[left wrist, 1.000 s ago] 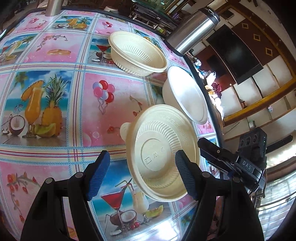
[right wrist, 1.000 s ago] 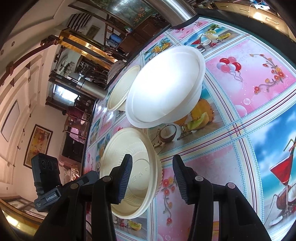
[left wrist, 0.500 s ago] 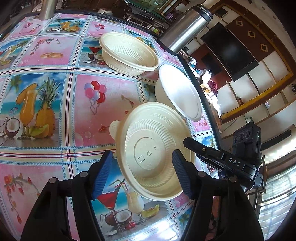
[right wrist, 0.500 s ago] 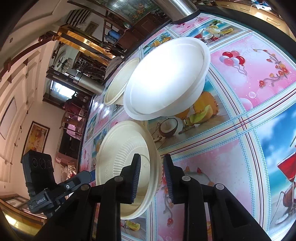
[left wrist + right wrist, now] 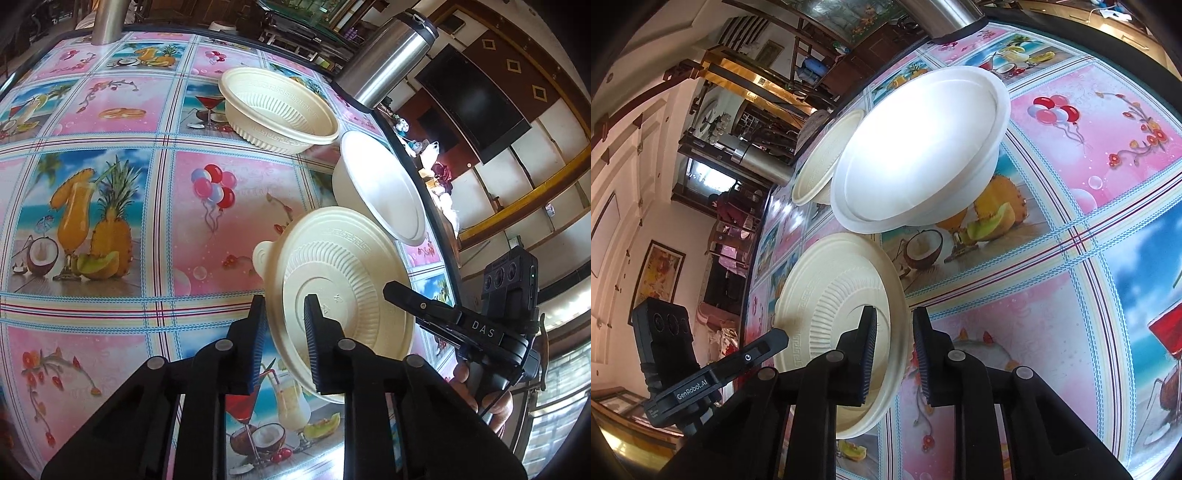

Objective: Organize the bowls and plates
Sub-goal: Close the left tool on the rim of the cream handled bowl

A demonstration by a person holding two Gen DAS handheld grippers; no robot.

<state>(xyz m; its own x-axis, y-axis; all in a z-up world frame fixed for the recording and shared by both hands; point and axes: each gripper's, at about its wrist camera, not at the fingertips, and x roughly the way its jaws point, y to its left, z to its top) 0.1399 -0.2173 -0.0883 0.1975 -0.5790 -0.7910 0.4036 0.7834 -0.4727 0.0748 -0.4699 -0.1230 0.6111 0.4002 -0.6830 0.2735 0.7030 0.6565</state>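
Patterned tablecloth, fruit-and-drink prints. Ribbed cream bowl: near table edge, tilted, rim now between both grippers. Left gripper: jaws, spread a second ago, closing onto the rim. Right gripper: likewise closing on the opposite rim. Bowl judged ready to lift towards white bowl or second ribbed bowl.

A cream ribbed bowl sits tilted at the near edge of a colourful fruit-print tablecloth, a plain white bowl stands just behind it, and a second cream ribbed bowl rests upright farther back.
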